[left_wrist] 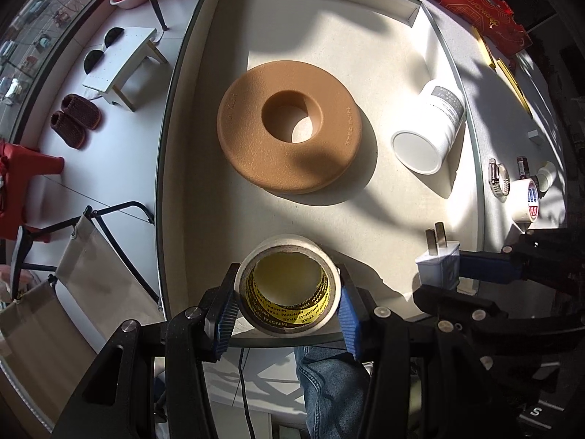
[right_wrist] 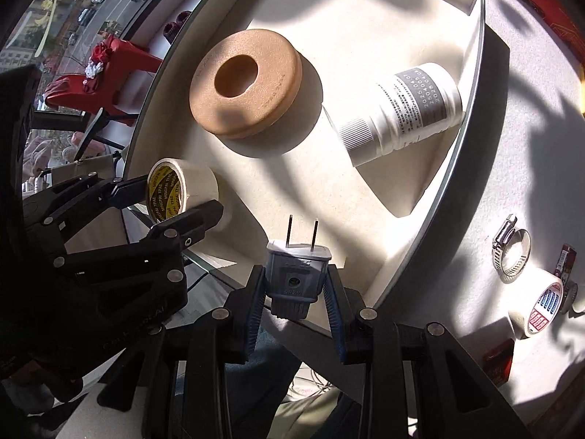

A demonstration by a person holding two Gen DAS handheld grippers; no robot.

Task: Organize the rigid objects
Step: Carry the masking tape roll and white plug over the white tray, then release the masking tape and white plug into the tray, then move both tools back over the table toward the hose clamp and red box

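A shallow white tray (left_wrist: 190, 109) fills the centre of both views, holding a tan foam ring (left_wrist: 289, 135) at mid-frame and a white bottle (left_wrist: 431, 131) lying on its side to the right. At bottom centre, the left gripper (left_wrist: 289, 309) clamps a cream tape roll (left_wrist: 289, 289) over the tray's near edge. The right gripper (right_wrist: 296, 303) grips a grey plug adapter (right_wrist: 297, 278), prongs pointing up-frame. A hose clamp (right_wrist: 511, 252) and second tape roll (right_wrist: 541, 305) sit outside the tray, lower right.

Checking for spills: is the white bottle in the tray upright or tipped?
Tipped: the white bottle lies on its side on the tray floor.
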